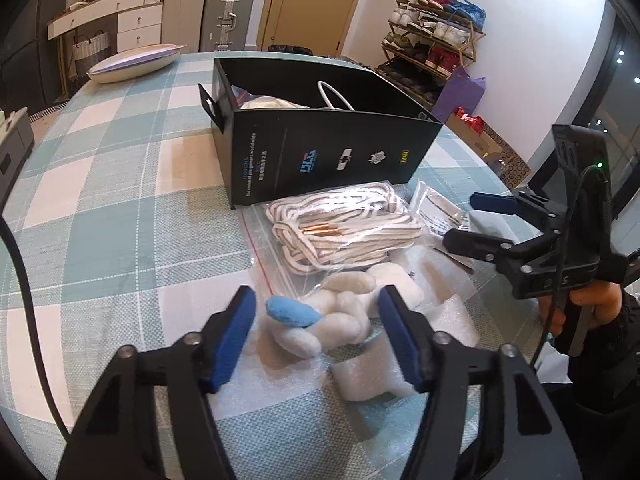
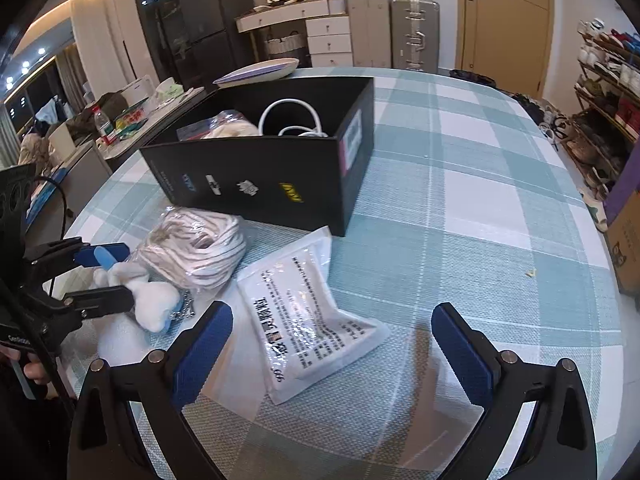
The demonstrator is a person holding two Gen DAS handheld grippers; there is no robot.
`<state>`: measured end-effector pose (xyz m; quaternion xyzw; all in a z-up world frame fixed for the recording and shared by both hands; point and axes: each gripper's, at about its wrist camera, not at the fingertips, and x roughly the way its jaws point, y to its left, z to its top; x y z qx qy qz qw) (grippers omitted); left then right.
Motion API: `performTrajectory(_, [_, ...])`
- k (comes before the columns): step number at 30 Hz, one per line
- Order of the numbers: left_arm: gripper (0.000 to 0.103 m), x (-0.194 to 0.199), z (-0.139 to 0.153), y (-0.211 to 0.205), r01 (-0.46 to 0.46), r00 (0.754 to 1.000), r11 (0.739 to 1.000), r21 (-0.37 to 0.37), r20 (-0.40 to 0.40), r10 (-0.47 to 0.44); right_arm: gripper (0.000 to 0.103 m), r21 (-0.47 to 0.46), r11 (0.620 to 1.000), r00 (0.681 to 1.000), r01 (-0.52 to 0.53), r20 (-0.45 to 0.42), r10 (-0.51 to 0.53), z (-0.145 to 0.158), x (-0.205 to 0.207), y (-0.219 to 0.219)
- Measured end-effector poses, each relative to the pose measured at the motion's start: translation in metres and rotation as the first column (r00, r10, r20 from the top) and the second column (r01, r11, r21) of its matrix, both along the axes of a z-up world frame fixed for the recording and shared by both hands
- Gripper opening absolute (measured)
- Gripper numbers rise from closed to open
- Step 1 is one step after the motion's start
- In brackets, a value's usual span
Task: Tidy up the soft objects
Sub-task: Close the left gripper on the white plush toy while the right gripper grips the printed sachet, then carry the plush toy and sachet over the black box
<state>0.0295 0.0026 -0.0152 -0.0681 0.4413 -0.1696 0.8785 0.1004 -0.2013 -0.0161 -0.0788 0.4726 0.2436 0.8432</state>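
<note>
on the checked surface (image 1: pixel 120 208), just in front of the black box (image 1: pixel 328 152), the soft things lie bunched together, likely so each is a short carry from the box, which already holds a white cable (image 2: pixel 292 114) and a bagged bundle (image 2: pixel 228 128). the left tool (image 1: pixel 316 320) is spread wide, its blue pads flanking the white plush toy (image 1: pixel 340 316), which has a blue ear or tab; the toy sits between the fingers but i cannot tell whether either pad touches it yet. in the right wrist view the same toy looks framed by that tool's fingers, low at the table's edge.

just beyond the toy lies the bagged cord (image 1: pixel 344 228), resting against the box's front wall. a piece of white foam (image 1: pixel 368 380) lies near the toy, partly under it.

the right tool (image 2: pixel 332 356) is also wide apart and holds nothing; the flat printed packet (image 2: pixel 312 320) lies between and just ahead of its fingers, slightly toward the left one, so it seems lined up as that tool's pick.
</note>
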Motion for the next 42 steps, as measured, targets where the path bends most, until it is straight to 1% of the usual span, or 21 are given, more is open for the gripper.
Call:
performTrajectory(2, [0.045,0.0,0.001,0.0,0.008,1.0,1.0,-0.012,-0.004,-0.008,0.1,-0.015,1.0,1.0,-0.013,-0.002,0.013,-0.002,-0.001,0.004])
performTrajectory(4, [0.044,-0.001,0.001,-0.001,0.011,1.0,1.0,-0.007,0.003,-0.011,0.099,-0.022,1.0,1.0,-0.022,-0.009,0.022,-0.004,-0.002,0.007])
performTrajectory(6, [0.043,-0.001,0.003,-0.001,0.012,1.0,1.0,-0.008,0.008,-0.012,0.091,-0.021,0.999,0.999,-0.032,-0.018,0.032,-0.006,-0.001,0.008])
performTrajectory(11, [0.04,-0.004,0.009,-0.001,0.035,0.999,0.999,0.009,0.032,-0.035,0.082,-0.028,0.999,0.999,-0.041,-0.011,0.041,-0.005,0.0,0.009])
performTrajectory(17, [0.039,-0.005,0.014,0.001,0.042,0.998,0.999,0.003,0.048,-0.042,0.078,-0.072,0.995,0.997,-0.069,0.014,0.07,-0.005,-0.003,0.018])
performTrajectory(18, [0.039,-0.006,0.015,0.001,0.044,0.998,0.999,0.0,0.05,-0.044,0.073,-0.078,0.994,0.997,-0.077,0.015,0.078,-0.005,-0.004,0.019])
performTrajectory(21, [0.039,-0.007,0.018,0.001,0.05,0.997,0.999,-0.001,0.058,-0.05,0.066,-0.073,0.993,0.996,-0.088,0.017,0.09,-0.004,-0.005,0.02])
performTrajectory(23, [0.039,-0.008,0.019,0.001,0.053,0.997,0.999,-0.007,0.062,-0.052,0.055,-0.071,0.993,0.995,-0.099,0.019,0.101,-0.002,-0.007,0.02])
performTrajectory(26, [0.039,-0.009,0.021,0.002,0.052,0.996,0.999,-0.012,0.07,-0.051,0.048,-0.075,0.99,0.992,-0.119,0.021,0.121,-0.001,-0.011,0.017])
performTrajectory(27, [0.039,-0.01,0.022,0.003,0.05,0.996,0.999,-0.015,0.072,-0.049,0.042,-0.079,0.99,0.992,-0.121,0.024,0.123,-0.001,-0.012,0.016])
performTrajectory(32, [0.039,-0.011,0.026,0.004,0.048,0.995,0.999,-0.026,0.09,-0.046,0.037,-0.071,0.991,0.993,-0.11,0.037,0.113,0.003,-0.013,0.009])
performTrajectory(36, [0.039,-0.014,0.032,0.005,0.046,0.993,0.998,-0.031,0.112,-0.042,0.036,-0.053,0.992,0.992,-0.112,0.053,0.115,0.011,-0.015,0.005])
performTrajectory(42, [0.039,-0.015,0.04,0.012,0.013,0.989,0.999,-0.043,0.146,-0.007,0.036,-0.035,0.992,0.987,-0.119,0.107,0.122,0.03,-0.022,0.005])
